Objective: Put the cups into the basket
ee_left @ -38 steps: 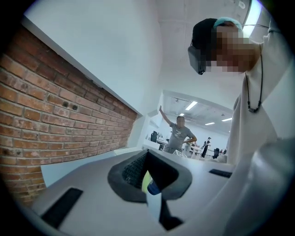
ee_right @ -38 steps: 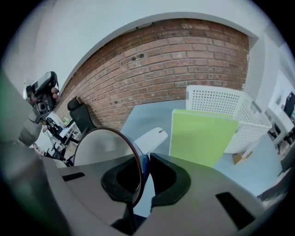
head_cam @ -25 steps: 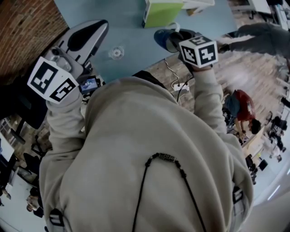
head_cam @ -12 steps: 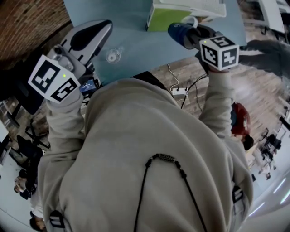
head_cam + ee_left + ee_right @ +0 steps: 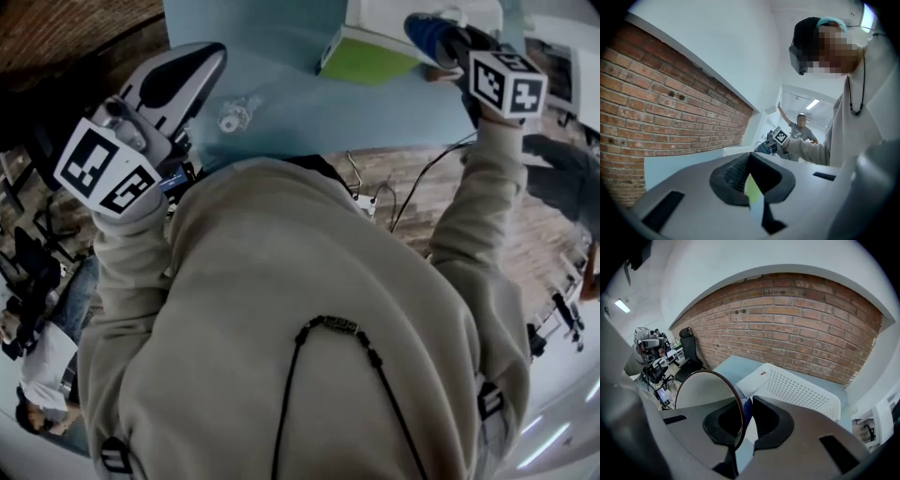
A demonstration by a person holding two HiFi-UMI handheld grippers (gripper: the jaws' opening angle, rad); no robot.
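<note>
My right gripper [image 5: 448, 42] is shut on the rim of a blue cup [image 5: 422, 28] and holds it at the near edge of the white basket with a green side [image 5: 367, 58]. In the right gripper view the cup's brown rim and pale inside [image 5: 704, 391] sit between the jaws of the right gripper [image 5: 743, 404], with the perforated basket [image 5: 799, 389] just beyond. A clear glass cup [image 5: 232, 116] stands on the blue table [image 5: 300, 98]. My left gripper [image 5: 180, 77] hovers left of the glass, jaws together with nothing between them in the left gripper view [image 5: 750, 158].
A brick wall [image 5: 797, 329] runs behind the table. Cables and a power strip [image 5: 366, 199] lie on the floor below the table's near edge. Office chairs and people are off to the left [image 5: 37, 375].
My right gripper has carried the blue cup to the right and farther away, from the table's near edge up to the basket. The left gripper has shifted only a little.
</note>
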